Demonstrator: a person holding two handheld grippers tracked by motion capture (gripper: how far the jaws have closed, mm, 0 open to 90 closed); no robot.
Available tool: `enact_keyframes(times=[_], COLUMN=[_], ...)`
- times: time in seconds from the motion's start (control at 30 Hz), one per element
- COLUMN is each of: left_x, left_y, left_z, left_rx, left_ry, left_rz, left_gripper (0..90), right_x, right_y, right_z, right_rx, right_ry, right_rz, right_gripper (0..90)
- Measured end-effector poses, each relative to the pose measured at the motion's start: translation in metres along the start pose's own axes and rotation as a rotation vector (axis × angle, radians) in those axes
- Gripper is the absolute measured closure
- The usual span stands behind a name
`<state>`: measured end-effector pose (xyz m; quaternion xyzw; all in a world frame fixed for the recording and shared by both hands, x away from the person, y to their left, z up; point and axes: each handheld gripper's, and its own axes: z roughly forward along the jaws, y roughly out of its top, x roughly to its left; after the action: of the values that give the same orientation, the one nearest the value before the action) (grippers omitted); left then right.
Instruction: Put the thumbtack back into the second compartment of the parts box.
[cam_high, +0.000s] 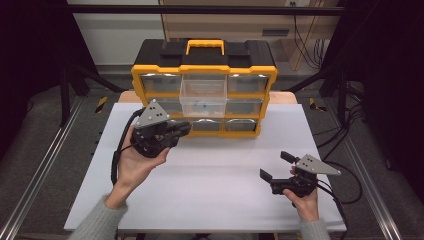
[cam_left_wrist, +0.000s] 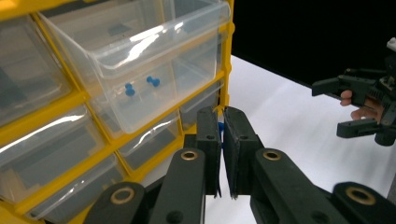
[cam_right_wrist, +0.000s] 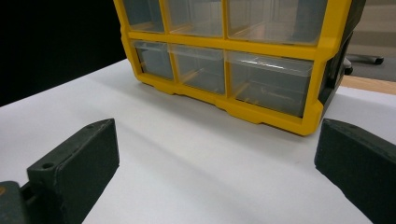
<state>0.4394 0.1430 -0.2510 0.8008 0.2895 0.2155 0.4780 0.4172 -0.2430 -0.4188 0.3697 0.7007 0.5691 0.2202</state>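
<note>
A yellow and black drawer cabinet (cam_high: 204, 67) stands at the back of the white table. Its clear middle drawer (cam_high: 203, 97) is pulled out, and small blue pins (cam_left_wrist: 140, 86) lie inside it. My left gripper (cam_high: 184, 128) is held up in front of the cabinet's lower left drawers, below the pulled-out drawer. In the left gripper view its fingertips (cam_left_wrist: 222, 112) are shut on a small blue piece (cam_left_wrist: 220, 132), of which just a sliver shows. My right gripper (cam_high: 275, 165) rests low over the table at the front right, open, with nothing between its fingers (cam_right_wrist: 217, 140).
The white table top (cam_high: 215, 190) stretches between the two hands and toward the front edge. Closed clear drawers (cam_right_wrist: 268, 79) fill the cabinet's bottom row. Cables (cam_high: 116, 160) trail from both grippers. Dark frame rails and floor surround the table.
</note>
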Motion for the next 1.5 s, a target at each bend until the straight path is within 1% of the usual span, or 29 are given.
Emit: enact_keyframes(times=[0.07, 0.17, 0.3, 0.4, 0.57, 0.7, 0.83, 0.87, 1.03, 1.2, 1.23, 1.27, 1.3, 1.33, 1.4, 1.43, 1.47, 1.5], left_x=[0.0, 0.0, 0.001, 0.002, 0.005, 0.007, 0.009, 0.009, 0.014, 0.019, 0.021, 0.022, 0.023, 0.025, 0.028, 0.029, 0.03, 0.032], left_y=[0.004, 0.011, 0.019, 0.024, 0.033, 0.04, 0.045, 0.046, 0.051, 0.057, 0.057, 0.058, 0.059, 0.06, 0.061, 0.062, 0.063, 0.064], left_z=[-0.001, -0.001, -0.002, -0.002, -0.001, 0.0, 0.003, 0.004, 0.006, 0.011, 0.012, 0.013, 0.014, 0.015, 0.018, 0.019, 0.02, 0.021], left_rx=[0.001, -0.007, -0.014, -0.019, -0.021, -0.03, -0.028, -0.032, -0.048, -0.045, -0.039, -0.04, -0.049, -0.039, -0.046, -0.044, -0.046, -0.047], left_ry=[0.005, 0.011, 0.02, 0.019, 0.036, 0.043, 0.053, 0.056, 0.059, 0.075, 0.078, 0.077, 0.084, 0.084, 0.092, 0.089, 0.094, 0.096], left_rz=[0.009, 0.008, 0.017, 0.014, 0.017, 0.012, 0.022, 0.019, 0.006, 0.01, 0.017, 0.009, 0.011, 0.012, 0.011, 0.003, 0.015, 0.017], left_gripper=[84.3, 84.4, 84.3, 84.3, 84.4, 84.3, 84.3, 84.3, 84.3, 84.3, 84.3, 84.3, 84.3, 84.3, 84.3, 84.3, 84.3, 84.3], right_x=[0.0, 0.0, 0.0, 0.0, 0.0, 0.0, 0.0, 0.0, 0.0, 0.0, 0.0, 0.0, 0.0, 0.0, 0.0, 0.0, 0.0, 0.0], right_y=[0.0, 0.0, 0.0, 0.0, 0.0, 0.0, 0.0, 0.0, 0.0, 0.0, 0.0, 0.0, 0.0, 0.0, 0.0, 0.0, 0.0, 0.0], right_z=[0.0, 0.0, 0.0, 0.0, 0.0, 0.0, 0.0, 0.0, 0.0, 0.0, 0.0, 0.0, 0.0, 0.0, 0.0, 0.0, -0.001, 0.0], right_rx=[-0.001, 0.0, 0.001, 0.001, 0.0, 0.001, 0.001, -0.001, -0.002, -0.001, -0.001, -0.001, -0.003, -0.003, -0.003, -0.003, -0.003, -0.002], right_ry=[0.0, 0.0, 0.002, 0.002, 0.002, 0.002, 0.0, 0.002, 0.0, 0.002, 0.002, 0.002, 0.001, 0.002, 0.002, 0.002, 0.002, 0.001], right_rz=[0.001, 0.0, 0.003, 0.002, 0.002, 0.002, 0.001, 0.007, 0.003, 0.003, 0.003, 0.003, 0.003, 0.002, 0.002, 0.002, 0.003, 0.001], right_gripper=[0.5, 0.5, 0.5, 0.5, 0.5, 0.5, 0.5, 0.5, 0.5, 0.5, 0.5, 0.5, 0.5, 0.5, 0.5, 0.5, 0.5, 0.5])
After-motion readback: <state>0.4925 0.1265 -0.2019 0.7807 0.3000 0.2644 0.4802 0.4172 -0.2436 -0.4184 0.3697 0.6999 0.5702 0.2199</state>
